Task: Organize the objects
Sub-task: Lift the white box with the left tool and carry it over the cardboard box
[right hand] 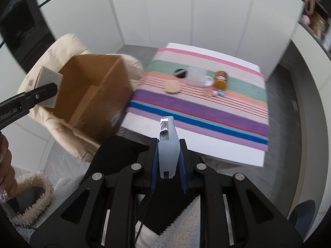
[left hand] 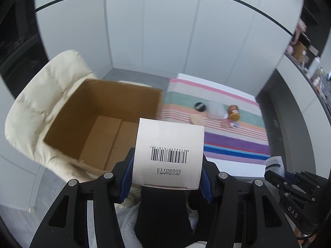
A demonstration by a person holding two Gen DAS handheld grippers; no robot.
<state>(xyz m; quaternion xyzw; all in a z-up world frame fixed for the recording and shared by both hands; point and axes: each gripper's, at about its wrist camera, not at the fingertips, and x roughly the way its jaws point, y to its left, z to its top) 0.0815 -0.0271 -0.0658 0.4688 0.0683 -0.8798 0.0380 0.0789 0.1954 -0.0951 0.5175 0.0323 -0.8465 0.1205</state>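
White wall panels and grey floor form the background. Left gripper point(left hand: 166, 173) pads clamp a white barcode carton point(left hand: 168, 150) at lower centre. Right gripper point(right hand: 168, 161) is closed on a translucent white plastic piece point(right hand: 168, 153). An open cardboard box point(left hand: 99, 119) sits centre left on a cream cushion point(left hand: 41, 95). Striped cloth point(right hand: 206, 111) at centre right carries a jar point(right hand: 220, 79) and small items.

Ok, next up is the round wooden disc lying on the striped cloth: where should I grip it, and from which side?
Come from above and pinch the wooden disc across its rim. It lies flat on the striped cloth, so only its edges offer opposing faces. Approach from the near side, which looks clear; the black lid sits just behind it.
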